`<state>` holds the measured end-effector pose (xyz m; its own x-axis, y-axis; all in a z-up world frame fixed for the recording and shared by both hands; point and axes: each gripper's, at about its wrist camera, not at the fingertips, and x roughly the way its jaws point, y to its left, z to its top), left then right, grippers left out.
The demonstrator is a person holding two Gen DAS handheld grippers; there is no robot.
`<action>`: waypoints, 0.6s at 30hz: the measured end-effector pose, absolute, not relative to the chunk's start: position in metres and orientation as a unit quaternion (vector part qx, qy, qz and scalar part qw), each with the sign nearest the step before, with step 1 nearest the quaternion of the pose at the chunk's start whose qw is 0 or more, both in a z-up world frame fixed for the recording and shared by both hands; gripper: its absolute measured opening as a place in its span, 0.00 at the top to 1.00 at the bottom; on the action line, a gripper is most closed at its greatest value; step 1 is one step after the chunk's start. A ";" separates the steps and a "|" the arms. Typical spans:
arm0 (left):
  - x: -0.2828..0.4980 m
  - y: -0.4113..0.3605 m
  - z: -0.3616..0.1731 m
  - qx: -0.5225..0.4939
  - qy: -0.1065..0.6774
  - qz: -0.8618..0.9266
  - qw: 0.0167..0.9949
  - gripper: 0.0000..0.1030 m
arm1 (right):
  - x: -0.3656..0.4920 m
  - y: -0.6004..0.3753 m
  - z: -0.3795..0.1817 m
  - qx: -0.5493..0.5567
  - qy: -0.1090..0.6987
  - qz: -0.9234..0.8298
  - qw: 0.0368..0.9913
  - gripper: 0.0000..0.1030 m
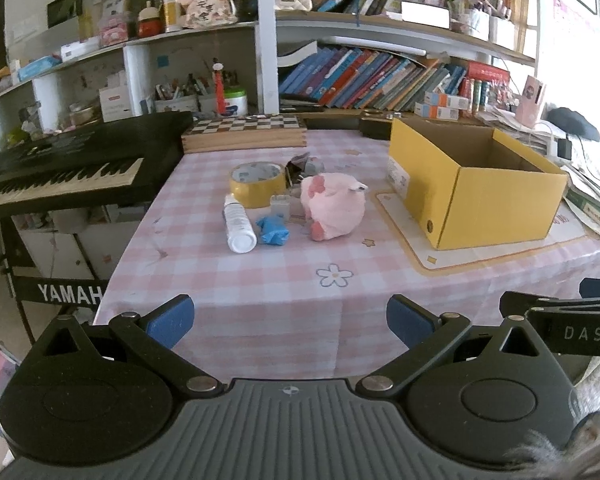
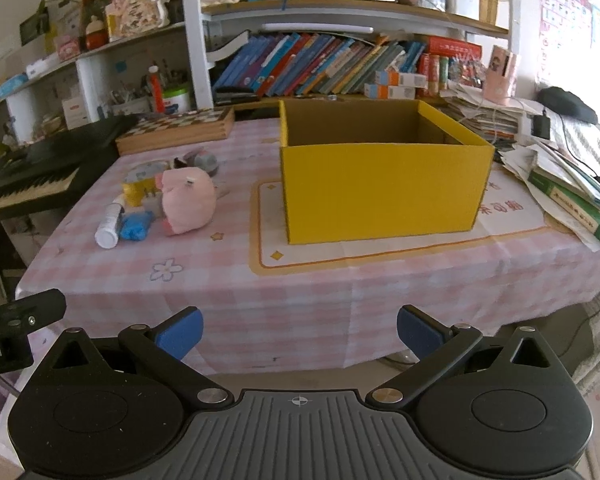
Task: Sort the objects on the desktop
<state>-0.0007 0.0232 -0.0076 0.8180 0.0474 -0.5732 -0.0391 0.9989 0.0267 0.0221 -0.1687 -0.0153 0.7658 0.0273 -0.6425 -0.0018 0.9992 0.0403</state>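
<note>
A cluster of objects lies mid-table: a pink plush toy (image 1: 334, 206) (image 2: 188, 202), a white bottle (image 1: 239, 224) (image 2: 109, 226) on its side, a blue crumpled item (image 1: 273, 231) (image 2: 137, 226), a yellow tape roll (image 1: 257, 183) (image 2: 140, 184), a small clear container (image 1: 280, 204) and a grey wrapper (image 1: 306, 166). An open yellow cardboard box (image 1: 476, 184) (image 2: 380, 184) stands to their right, nothing showing inside. My left gripper (image 1: 288, 322) hangs open at the table's near edge, well short of the cluster. Open too, my right gripper (image 2: 299, 334) faces the box from the near edge.
A black keyboard (image 1: 72, 168) borders the table's left side. A chessboard box (image 1: 246, 130) (image 2: 180, 126) lies at the back. Stacked books and papers (image 2: 560, 184) crowd the right edge. Shelves of books stand behind. The pink checked tablecloth (image 1: 300, 280) is bare near me.
</note>
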 end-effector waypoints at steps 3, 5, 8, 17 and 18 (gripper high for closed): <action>-0.001 0.029 -0.007 0.001 0.301 0.029 0.953 0.00 | 0.026 -0.161 -0.014 0.012 0.341 0.017 0.940 0.00; -0.001 0.033 -0.007 -0.003 0.301 0.034 0.953 0.00 | 0.028 -0.156 -0.014 0.007 0.340 0.022 0.940 0.00; -0.001 0.040 -0.007 -0.010 0.301 0.042 0.953 0.00 | 0.032 -0.149 -0.014 0.002 0.341 0.035 0.939 0.00; 0.004 0.055 -0.009 -0.023 0.301 0.068 0.951 0.00 | 0.047 -0.133 -0.017 -0.011 0.347 0.072 0.935 0.00; 0.006 0.056 -0.009 -0.023 0.300 0.070 0.951 0.00 | 0.049 -0.132 -0.017 -0.012 0.348 0.075 0.935 0.00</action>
<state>0.0058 0.0557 -0.0090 0.8097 0.1190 -0.5746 -0.1472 0.9891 -0.0026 0.0488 -0.1316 -0.0170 0.7471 0.1321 -0.6515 -0.1481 0.9885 0.0306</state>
